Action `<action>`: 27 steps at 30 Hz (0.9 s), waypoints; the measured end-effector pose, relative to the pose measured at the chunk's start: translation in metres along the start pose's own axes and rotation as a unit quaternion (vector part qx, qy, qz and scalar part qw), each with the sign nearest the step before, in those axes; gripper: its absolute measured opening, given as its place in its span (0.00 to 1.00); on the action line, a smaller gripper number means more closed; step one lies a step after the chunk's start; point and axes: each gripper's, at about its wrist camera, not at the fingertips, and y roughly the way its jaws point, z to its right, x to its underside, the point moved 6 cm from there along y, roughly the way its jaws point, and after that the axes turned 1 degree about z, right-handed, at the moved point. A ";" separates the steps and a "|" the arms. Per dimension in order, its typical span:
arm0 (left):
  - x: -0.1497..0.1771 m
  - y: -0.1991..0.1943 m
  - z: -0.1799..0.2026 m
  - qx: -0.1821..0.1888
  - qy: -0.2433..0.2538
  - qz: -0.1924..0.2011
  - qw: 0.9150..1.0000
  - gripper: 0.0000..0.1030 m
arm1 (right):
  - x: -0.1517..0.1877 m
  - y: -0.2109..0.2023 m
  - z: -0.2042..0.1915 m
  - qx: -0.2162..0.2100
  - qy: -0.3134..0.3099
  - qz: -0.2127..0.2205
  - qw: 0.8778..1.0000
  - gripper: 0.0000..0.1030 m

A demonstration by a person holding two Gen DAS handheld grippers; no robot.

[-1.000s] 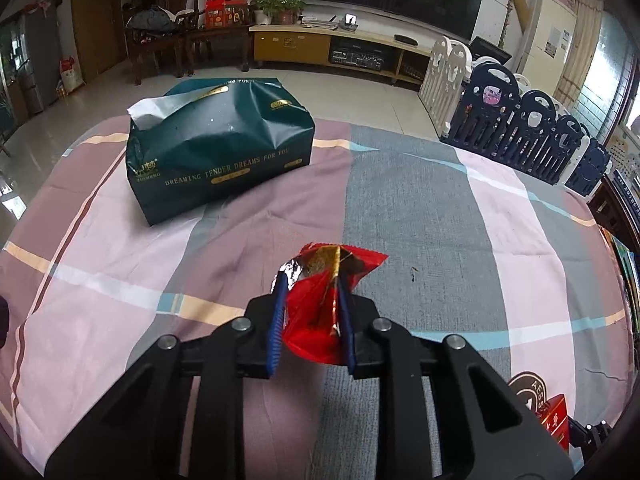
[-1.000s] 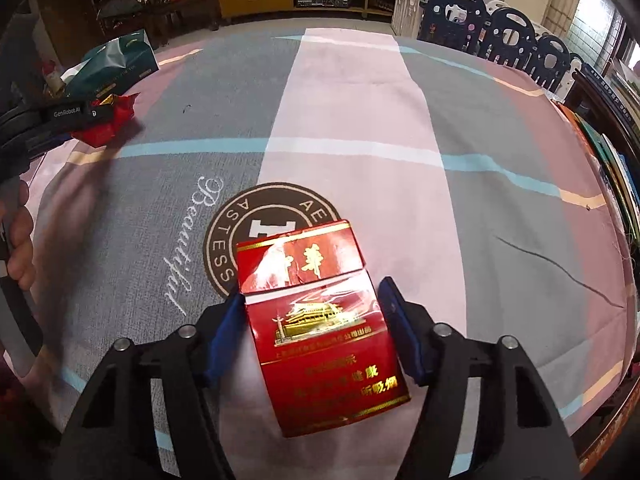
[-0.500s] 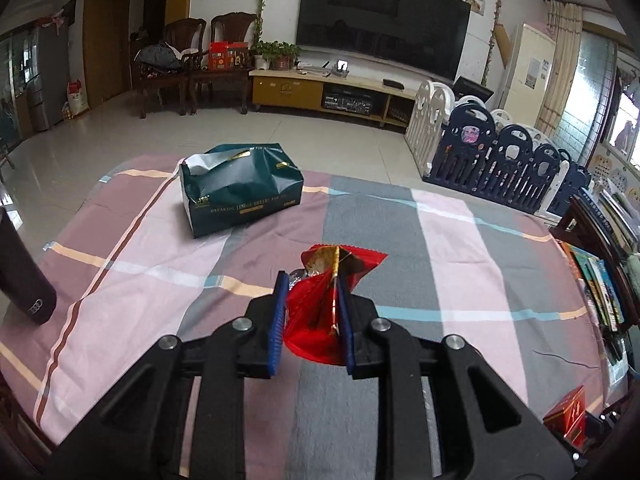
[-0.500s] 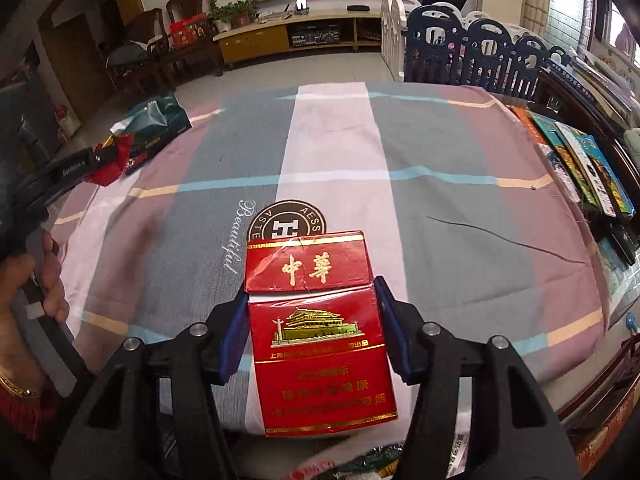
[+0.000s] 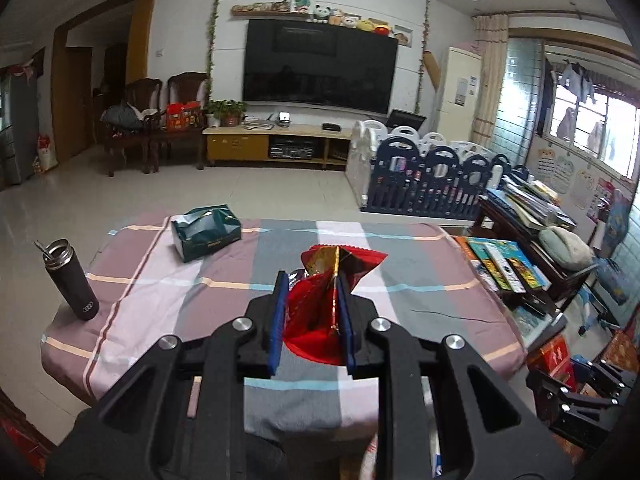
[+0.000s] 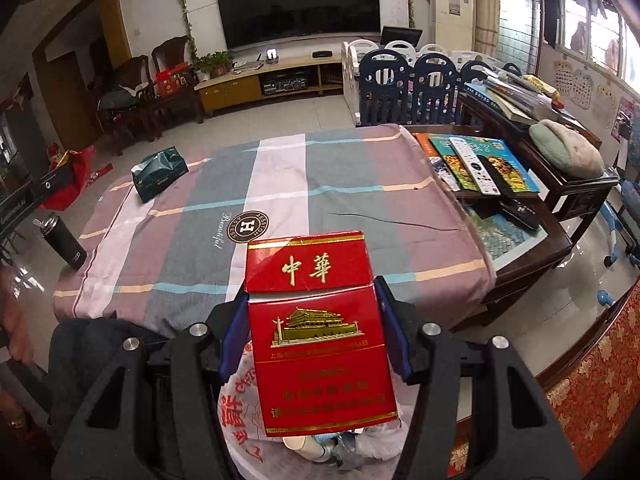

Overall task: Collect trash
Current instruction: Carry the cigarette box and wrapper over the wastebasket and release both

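Note:
My left gripper [image 5: 311, 280] is shut on a crumpled red foil wrapper [image 5: 344, 260], held in the air well above the near edge of the checked tablecloth [image 5: 400, 248]. My right gripper [image 6: 310, 292] is shut on a red cigarette pack [image 6: 316, 340] with gold print, its lid slightly ajar. Directly under the pack sits a white plastic trash bag [image 6: 236, 404] with red lettering, with a paper cup and other scraps inside. In the right wrist view, the left gripper's body and the wrapper [image 6: 76, 172] show at the far left.
A green tissue pack [image 5: 206, 232] lies on the far left of the table. A black flask [image 5: 72, 284] stands at its left corner. A low wooden table with books and remotes [image 6: 480, 160] adjoins the right side. A person's hand [image 6: 16, 320] is at the left edge.
Both grippers have risen and drawn back from the table, each keeping its item. The table looks smaller and farther, and the trash bag has come into view under the right gripper.

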 end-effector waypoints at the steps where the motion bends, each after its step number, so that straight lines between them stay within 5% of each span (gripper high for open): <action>1: 0.003 -0.010 0.010 0.017 0.003 -0.004 1.000 0.23 | 0.001 -0.014 0.004 0.001 0.002 0.008 1.000 0.56; 9: 0.037 -0.058 0.077 0.080 0.062 -0.034 0.994 0.23 | 0.022 -0.080 0.030 0.017 0.003 0.048 0.999 0.56; 17: 0.065 -0.028 0.111 0.105 0.107 -0.086 0.985 0.23 | 0.032 -0.058 0.048 0.007 0.052 0.012 0.999 0.56; 27: 0.099 -0.002 0.130 0.127 0.132 -0.136 0.973 0.26 | 0.032 -0.059 0.046 0.009 0.049 0.015 0.999 0.56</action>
